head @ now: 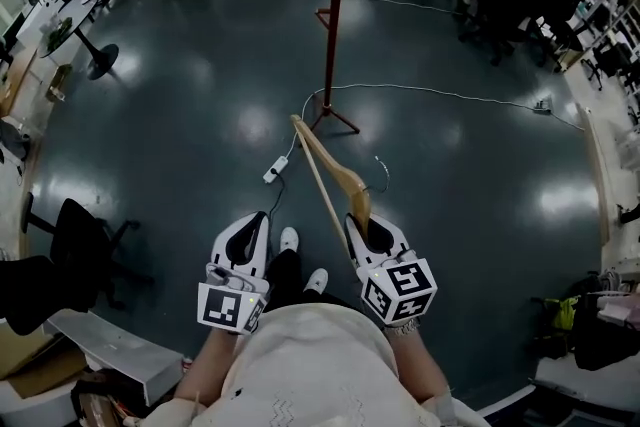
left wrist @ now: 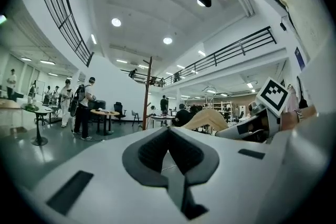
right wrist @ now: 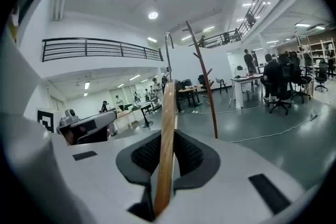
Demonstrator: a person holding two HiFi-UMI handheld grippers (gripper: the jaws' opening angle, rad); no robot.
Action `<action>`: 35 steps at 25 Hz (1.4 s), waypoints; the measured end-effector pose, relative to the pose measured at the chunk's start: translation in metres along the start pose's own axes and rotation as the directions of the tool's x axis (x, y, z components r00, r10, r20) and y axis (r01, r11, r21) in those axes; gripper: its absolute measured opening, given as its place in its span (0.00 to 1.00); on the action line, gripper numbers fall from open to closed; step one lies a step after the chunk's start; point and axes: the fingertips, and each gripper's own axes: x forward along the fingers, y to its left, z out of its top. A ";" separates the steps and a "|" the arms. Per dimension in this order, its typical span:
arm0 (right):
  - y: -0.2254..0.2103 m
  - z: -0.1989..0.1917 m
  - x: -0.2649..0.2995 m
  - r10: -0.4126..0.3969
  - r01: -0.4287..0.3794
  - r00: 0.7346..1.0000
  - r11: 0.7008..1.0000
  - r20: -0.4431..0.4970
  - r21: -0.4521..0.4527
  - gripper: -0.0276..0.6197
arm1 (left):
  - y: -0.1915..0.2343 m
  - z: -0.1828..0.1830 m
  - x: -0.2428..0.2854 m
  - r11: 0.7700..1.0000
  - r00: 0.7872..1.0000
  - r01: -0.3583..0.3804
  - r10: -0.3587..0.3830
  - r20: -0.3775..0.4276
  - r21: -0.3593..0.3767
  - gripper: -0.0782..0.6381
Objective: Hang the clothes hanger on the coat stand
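A wooden clothes hanger point(head: 325, 177) with a metal hook point(head: 381, 171) is clamped in my right gripper point(head: 365, 225), which is shut on it. In the right gripper view the hanger's wooden bar point(right wrist: 166, 139) runs up between the pads, its hook point(right wrist: 168, 42) above. The brown-red coat stand point(head: 331, 15) rises ahead on the dark floor; it also shows as a thin pole with pegs point(right wrist: 203, 78) in the right gripper view and as a distant pole point(left wrist: 147, 92) in the left gripper view. My left gripper point(head: 252, 223) is shut with nothing between its jaws point(left wrist: 169, 149).
A white power strip point(head: 276, 170) and cables point(head: 440, 93) lie on the floor near the stand's base. Desks, chairs and people stand around the hall's edges; a black chair point(head: 75, 235) is at my left. A round table point(head: 100, 55) stands far left.
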 end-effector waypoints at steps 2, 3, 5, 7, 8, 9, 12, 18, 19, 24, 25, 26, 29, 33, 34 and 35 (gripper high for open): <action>-0.006 0.004 0.006 0.002 -0.002 1.000 1.000 -0.016 -0.012 0.15 | 0.003 0.004 0.015 1.000 1.000 0.008 -0.008 0.016 -0.011 0.12; -0.010 0.006 0.009 0.001 -0.001 1.000 1.000 -0.020 -0.020 0.15 | 0.005 0.002 0.023 1.000 1.000 0.016 -0.016 0.015 -0.008 0.13; -0.018 0.009 0.020 -0.006 0.005 1.000 1.000 -0.027 -0.031 0.15 | 0.011 -0.004 0.039 0.999 0.999 0.034 -0.034 0.004 0.001 0.13; -0.030 0.013 0.033 -0.019 0.018 0.999 0.999 -0.033 -0.031 0.15 | 0.017 -0.009 0.058 0.999 0.999 0.050 -0.050 -0.003 0.001 0.13; -0.037 0.016 0.040 -0.027 0.026 0.999 0.999 -0.035 -0.026 0.15 | 0.020 -0.011 0.069 0.998 0.998 0.057 -0.057 -0.005 -0.001 0.12; -0.044 0.020 0.047 -0.035 0.035 0.999 0.999 -0.038 -0.018 0.15 | 0.023 -0.012 0.081 0.998 0.998 0.064 -0.064 -0.007 -0.003 0.13; -0.062 0.032 0.070 -0.051 0.051 0.998 0.999 -0.043 0.009 0.15 | 0.039 -0.009 0.115 0.997 0.997 0.077 -0.077 -0.005 -0.004 0.13; -0.088 0.062 0.131 -0.054 0.054 0.997 0.998 -0.059 -0.009 0.15 | 0.082 -0.006 0.183 0.996 0.996 0.094 -0.094 0.003 -0.008 0.13; -0.092 0.068 0.141 -0.060 0.060 0.996 0.998 -0.061 -0.011 0.15 | 0.088 -0.005 0.193 0.995 0.995 0.101 -0.101 0.001 -0.012 0.13; -0.098 0.101 0.194 -0.076 0.076 0.995 0.997 -0.056 -0.006 0.15 | 0.128 0.009 0.238 0.988 0.988 0.156 -0.156 -0.001 -0.006 0.13; -0.098 0.110 0.207 -0.080 0.079 0.995 0.997 -0.053 -0.010 0.15 | 0.139 0.014 0.249 0.986 0.986 0.168 -0.168 0.005 -0.008 0.13; -0.099 0.118 0.219 -0.085 0.084 0.995 0.996 -0.051 -0.016 0.15 | 0.150 0.018 0.260 0.984 0.984 0.178 -0.178 0.010 -0.010 0.13; -0.104 0.141 0.243 -0.107 0.105 0.993 0.994 -0.046 -0.036 0.15 | 0.172 0.031 0.291 0.977 0.977 0.212 -0.212 0.018 -0.015 0.13; -0.114 0.165 0.264 -0.115 0.114 0.993 0.992 -0.022 -0.046 0.15 | 0.188 0.059 0.326 0.972 0.969 0.234 -0.231 0.087 -0.029 0.13; -0.116 0.169 0.270 -0.113 0.112 0.993 0.993 -0.020 -0.048 0.15 | 0.192 0.062 0.333 0.971 0.967 0.239 -0.235 0.097 -0.027 0.13; -0.117 0.172 0.276 -0.109 0.108 0.994 0.993 -0.021 -0.050 0.15 | 0.196 0.062 0.337 0.969 0.966 0.244 -0.241 0.096 -0.021 0.13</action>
